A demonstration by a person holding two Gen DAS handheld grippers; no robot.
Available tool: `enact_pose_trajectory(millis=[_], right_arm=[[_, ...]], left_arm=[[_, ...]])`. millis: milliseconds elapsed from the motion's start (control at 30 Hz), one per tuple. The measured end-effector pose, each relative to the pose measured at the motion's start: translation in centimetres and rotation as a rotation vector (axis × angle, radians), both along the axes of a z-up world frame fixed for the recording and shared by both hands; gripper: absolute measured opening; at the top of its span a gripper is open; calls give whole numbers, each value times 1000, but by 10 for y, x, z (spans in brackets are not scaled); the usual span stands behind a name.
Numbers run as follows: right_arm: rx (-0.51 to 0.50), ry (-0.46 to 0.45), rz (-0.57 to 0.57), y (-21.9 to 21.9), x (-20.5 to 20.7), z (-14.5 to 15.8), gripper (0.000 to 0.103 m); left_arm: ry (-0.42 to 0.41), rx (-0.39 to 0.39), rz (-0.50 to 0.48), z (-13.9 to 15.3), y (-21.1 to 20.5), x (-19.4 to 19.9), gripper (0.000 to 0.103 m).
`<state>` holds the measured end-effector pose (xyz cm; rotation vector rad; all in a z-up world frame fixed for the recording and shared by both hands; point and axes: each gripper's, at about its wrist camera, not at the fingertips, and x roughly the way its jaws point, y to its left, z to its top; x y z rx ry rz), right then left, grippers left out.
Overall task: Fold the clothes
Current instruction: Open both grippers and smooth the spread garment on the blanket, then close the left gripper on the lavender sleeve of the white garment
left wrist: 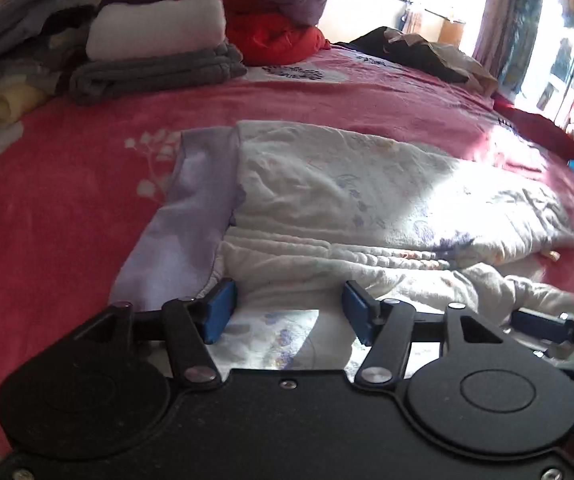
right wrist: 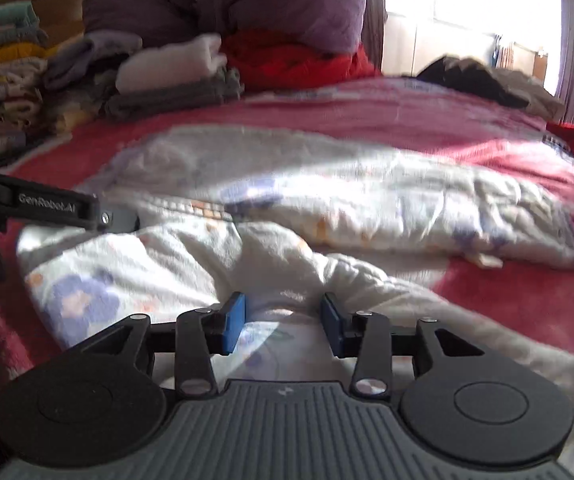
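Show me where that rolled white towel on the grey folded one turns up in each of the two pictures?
Left wrist view: the white towel lies upper left, on top of the grey folded towel.
Right wrist view: it sits upper left of centre, blurred, on the same grey towel.
Shared landmark: the red garment just to its right.

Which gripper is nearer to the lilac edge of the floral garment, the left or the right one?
Left. The left gripper hangs open beside the lilac edge, at its near end. The right gripper is open over the floral garment, farther right.
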<state>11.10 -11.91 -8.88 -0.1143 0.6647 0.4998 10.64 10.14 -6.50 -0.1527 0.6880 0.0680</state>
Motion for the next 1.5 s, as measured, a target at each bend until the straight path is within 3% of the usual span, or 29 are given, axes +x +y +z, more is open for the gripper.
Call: enact_pose_trajectory(millis=[100,167,233,367,433,567,733,800,900,933,967,1000,1033,1067,1100,1167,1200,1400,1500], right_arm=[[38,-49,-25,-8,-4,15,40],[60,-27,-62,-20,-1,13,40],[151,0,-110,-40,3,14,40],[136,-29,-197,-71,8,23,42],[175,-17,-254,-93,12,25,42],[201,-34,-374,-136,9,30,42],[160,-24,-463,-178,0,23,57],[140,9,-479,-188,-2,15,57],[203,52,-480,-202,-5,5,48],[208,55,-471,-202,-4,2,44],[208,56,-461,-202,-4,0,43],[177,50,-449,-197,-3,-3,41],[134,33,-441,-192,-2,-5,41],[99,17,-441,-187,-2,-5,41],[67,3,-443,-183,-2,-6,42],[52,-7,-460,-180,-1,-5,43],[55,-8,-466,-181,-1,-4,44],[12,-92,-499,-176,-5,8,46],[24,-154,-455,-165,-15,20,46]], left_arm=[[-90,-18,-54,11,-5,-8,63],[9,-3,-64,-1,-6,-1,67],[19,30,-79,-5,-9,0,68],[-88,-39,-62,12,0,-8,67],[-103,-52,-19,14,8,-8,67],[-92,-153,92,9,36,-7,67],[-73,-288,216,5,75,-10,67],[-40,-364,239,-1,88,-13,67],[-33,-471,243,-3,102,-21,67],[-34,-464,230,-1,102,-24,67],[-26,-406,202,-1,97,-24,67],[5,-271,166,-3,86,-22,67],[42,-114,128,-5,72,-20,60],[34,-9,114,-5,61,-21,63],[12,-5,121,0,58,-25,64],[-30,-56,142,9,58,-36,62],[-40,-121,159,12,66,-42,62],[-29,-733,388,-12,137,-81,59],[-13,-902,415,-22,142,-91,56]])
